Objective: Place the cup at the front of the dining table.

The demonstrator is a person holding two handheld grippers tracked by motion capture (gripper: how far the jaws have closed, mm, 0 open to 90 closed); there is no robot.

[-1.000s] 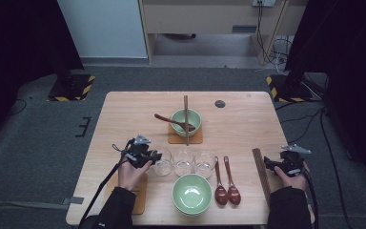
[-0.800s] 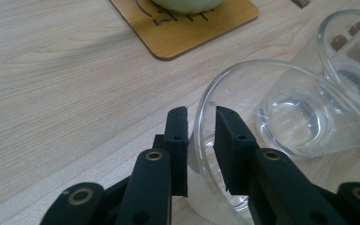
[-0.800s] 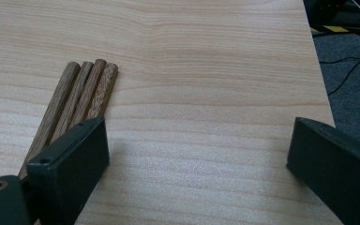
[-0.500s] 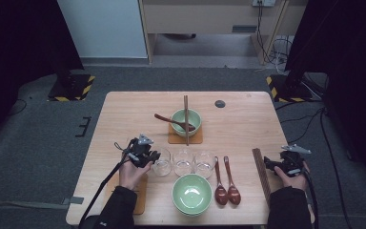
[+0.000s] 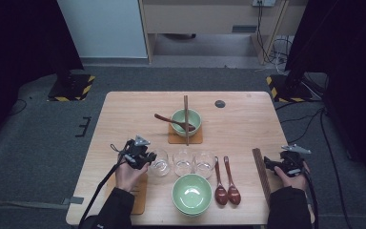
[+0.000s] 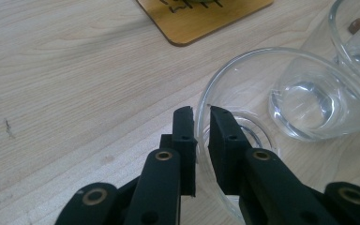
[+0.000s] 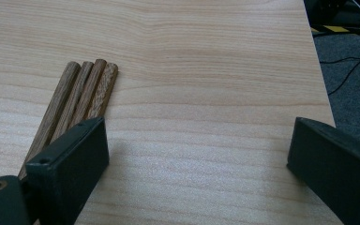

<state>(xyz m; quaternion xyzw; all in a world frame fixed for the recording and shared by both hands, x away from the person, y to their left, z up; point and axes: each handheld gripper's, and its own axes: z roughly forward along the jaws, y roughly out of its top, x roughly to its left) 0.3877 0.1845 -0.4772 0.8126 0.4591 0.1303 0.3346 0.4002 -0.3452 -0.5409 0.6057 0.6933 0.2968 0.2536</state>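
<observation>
left gripper (image 6: 201,112) fingers have just closed on the glass (image 6: 243,93) rim (right gripper wide).

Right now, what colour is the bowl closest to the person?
Light green, the near bowl; clearest in the high view.

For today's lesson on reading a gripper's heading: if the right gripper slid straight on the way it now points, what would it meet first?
Probably nothing: the right gripper has open jaws over the bare table, and the chopsticks lie just beside its one jaw. The way looks free up to the table's edge, though depth is unclear.
</observation>
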